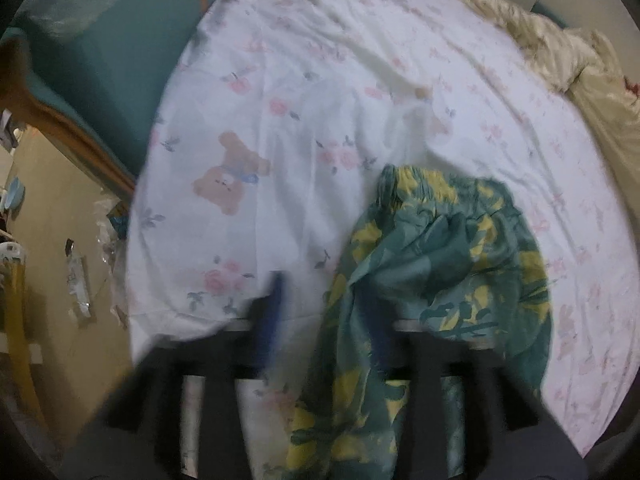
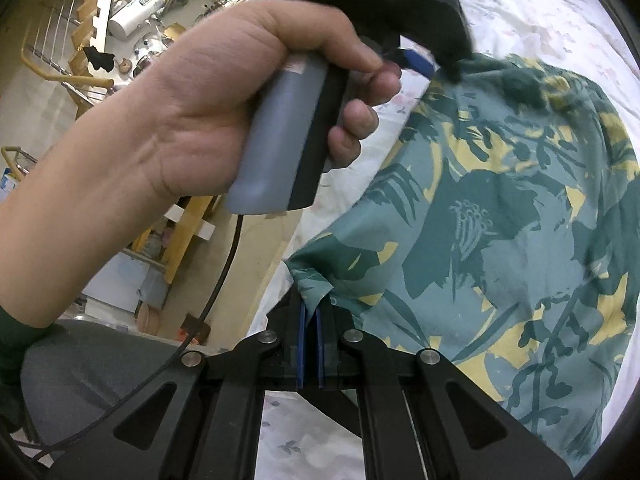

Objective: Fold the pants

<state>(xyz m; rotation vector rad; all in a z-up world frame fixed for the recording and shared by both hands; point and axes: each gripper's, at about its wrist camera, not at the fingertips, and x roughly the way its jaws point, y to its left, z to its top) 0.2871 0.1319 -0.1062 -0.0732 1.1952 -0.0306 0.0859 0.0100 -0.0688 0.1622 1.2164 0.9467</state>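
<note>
The pants (image 1: 436, 248) are teal with a yellow and dark green leaf print and lie bunched on a white floral bedsheet (image 1: 280, 80). In the left wrist view my left gripper (image 1: 324, 300) is open; its left finger (image 1: 272, 308) is bare and fabric drapes over the right finger. In the right wrist view my right gripper (image 2: 311, 312) is shut on a corner of the pants (image 2: 500, 220). The left gripper (image 2: 424, 60), held by a hand (image 2: 224, 100), shows at the top, touching the pants' far edge.
A cream quilt (image 1: 560, 48) lies at the bed's far right. A teal headboard with a wooden frame (image 1: 80, 80) stands left. Beyond the bed's left edge are the floor with litter (image 1: 76, 280) and cluttered shelves (image 2: 132, 20).
</note>
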